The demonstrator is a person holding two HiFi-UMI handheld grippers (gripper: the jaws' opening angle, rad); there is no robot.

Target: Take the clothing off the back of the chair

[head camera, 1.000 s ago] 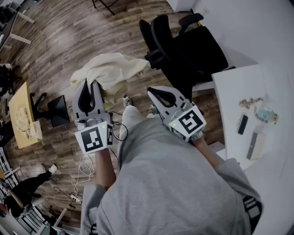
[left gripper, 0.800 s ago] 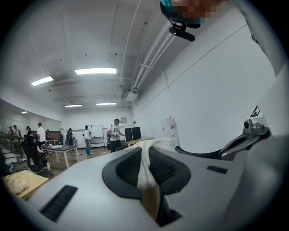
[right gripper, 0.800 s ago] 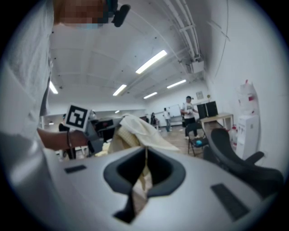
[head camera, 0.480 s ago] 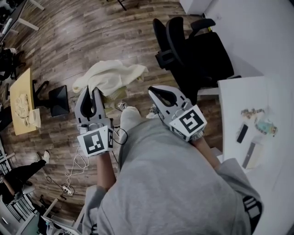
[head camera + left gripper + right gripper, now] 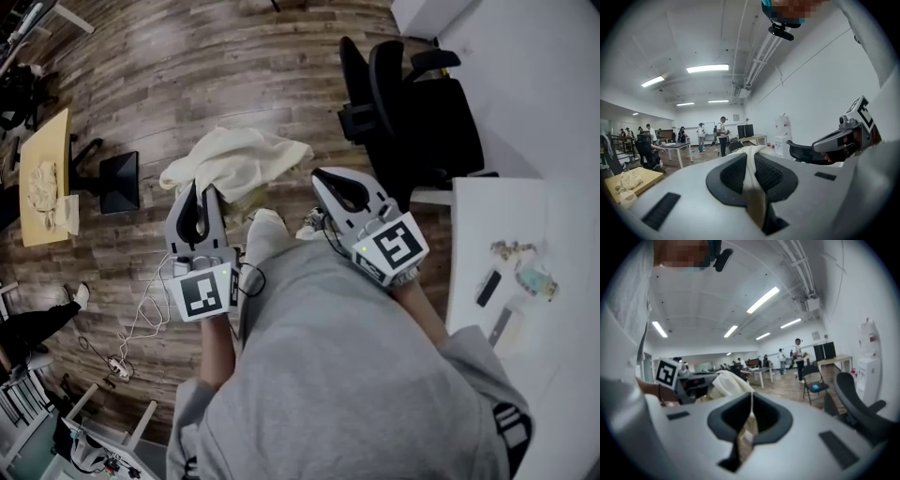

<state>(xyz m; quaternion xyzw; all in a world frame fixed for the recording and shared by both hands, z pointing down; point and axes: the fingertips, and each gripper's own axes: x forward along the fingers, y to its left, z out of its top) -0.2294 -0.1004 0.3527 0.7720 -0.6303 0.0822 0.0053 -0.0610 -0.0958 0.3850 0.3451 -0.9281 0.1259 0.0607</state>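
Holding clothing [image 5: 246,157] crosswise, left gripper [image 5: 194,190] to right gripper [image 5: 324,175], off chair [image 5: 427,117].

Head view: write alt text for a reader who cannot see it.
Cream clothing hangs pinched in the left tool and right tool of a person in a grey top, clear of the black office chair at upper right. Wooden floor below; white table at right.

The person wears a grey sweatshirt [image 5: 347,375]. The left gripper [image 5: 194,190] and the right gripper [image 5: 325,178] are light grey, with bumpy black pads [image 5: 733,174] inside. Each has a white cube [image 5: 396,246] with a black square marker [image 5: 204,292] and a small green light [image 5: 214,273]. A thin black cable [image 5: 251,278] loops beside the left cube.
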